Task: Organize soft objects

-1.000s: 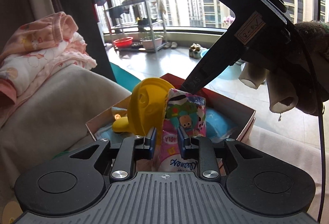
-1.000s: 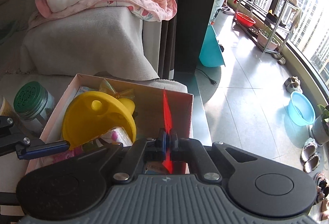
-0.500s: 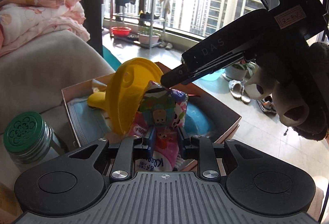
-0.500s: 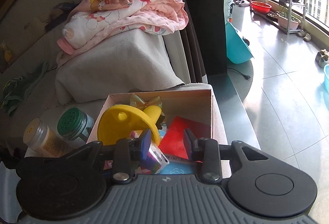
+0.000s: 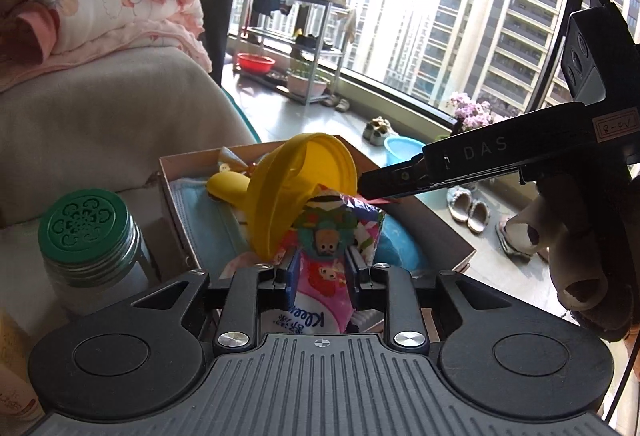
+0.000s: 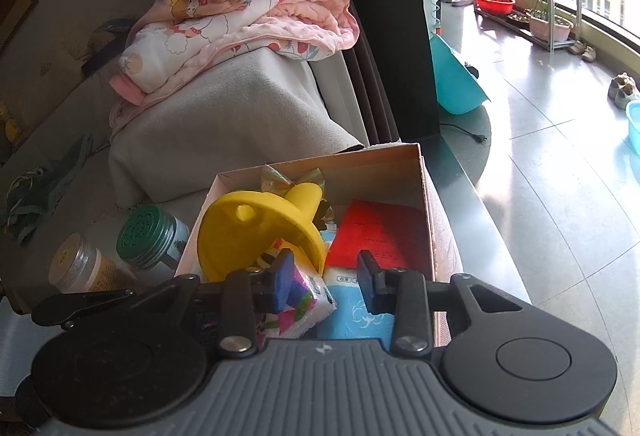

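Observation:
My left gripper (image 5: 322, 268) is shut on a colourful tissue pack (image 5: 332, 248) and holds it upright over the near end of a cardboard box (image 5: 168, 172). The pack also shows in the right wrist view (image 6: 308, 300). My right gripper (image 6: 326, 278) is open and empty above the box (image 6: 426, 196), and it reaches in from the right in the left wrist view (image 5: 372, 188). In the box lie a yellow funnel (image 6: 256, 232), a red booklet (image 6: 380, 232), a blue tissue pack (image 6: 356, 316) and a blue face mask (image 5: 208, 220).
A green-lidded jar (image 5: 86, 236) and a second jar (image 6: 80, 268) stand left of the box. Pink bedding (image 6: 240, 20) lies piled on a grey covered sofa arm (image 6: 224, 116) behind. The surface's right edge drops to a tiled floor (image 6: 560, 156).
My right gripper let go of the red booklet, which now lies in the box, opened, and drew back. My left gripper kept hold of the tissue pack and swung left.

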`<state>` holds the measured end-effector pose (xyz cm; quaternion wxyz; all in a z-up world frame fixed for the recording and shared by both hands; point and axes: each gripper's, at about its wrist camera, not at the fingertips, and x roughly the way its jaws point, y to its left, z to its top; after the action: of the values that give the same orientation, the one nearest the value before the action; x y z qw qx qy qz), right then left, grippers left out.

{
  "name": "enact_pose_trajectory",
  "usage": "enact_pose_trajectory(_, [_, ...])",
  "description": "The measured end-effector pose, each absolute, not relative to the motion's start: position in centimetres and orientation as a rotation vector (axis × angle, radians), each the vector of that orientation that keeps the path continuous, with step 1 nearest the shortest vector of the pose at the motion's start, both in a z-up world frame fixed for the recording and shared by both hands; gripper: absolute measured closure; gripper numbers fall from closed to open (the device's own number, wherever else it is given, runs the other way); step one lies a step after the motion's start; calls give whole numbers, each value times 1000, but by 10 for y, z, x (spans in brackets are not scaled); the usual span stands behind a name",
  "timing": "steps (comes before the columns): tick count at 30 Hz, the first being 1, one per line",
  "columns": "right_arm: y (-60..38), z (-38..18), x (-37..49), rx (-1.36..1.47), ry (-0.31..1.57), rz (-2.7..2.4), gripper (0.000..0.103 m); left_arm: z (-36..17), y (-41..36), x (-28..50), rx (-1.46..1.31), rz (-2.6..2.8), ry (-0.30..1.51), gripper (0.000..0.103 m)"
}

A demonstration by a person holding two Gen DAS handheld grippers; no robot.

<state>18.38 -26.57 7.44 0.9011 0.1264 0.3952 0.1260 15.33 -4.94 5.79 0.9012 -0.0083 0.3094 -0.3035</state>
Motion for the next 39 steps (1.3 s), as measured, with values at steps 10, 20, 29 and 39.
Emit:
enact_pose_trajectory(10, [-222, 85, 68, 133, 685, 248, 34, 46, 19, 43, 87, -418, 669, 75])
enact_pose_trajectory(20, [-155, 0, 43, -59, 781, 237, 29, 4, 46, 3, 8, -165, 705, 74])
enact_pose_trajectory(29, [-171, -9, 44, -4, 773, 111, 0, -3, 14, 11, -19, -144, 664, 32])
enact_pose_trajectory(39, [-178, -12, 42, -5, 750, 106, 0, -5, -4, 17, 18, -35, 658, 32])
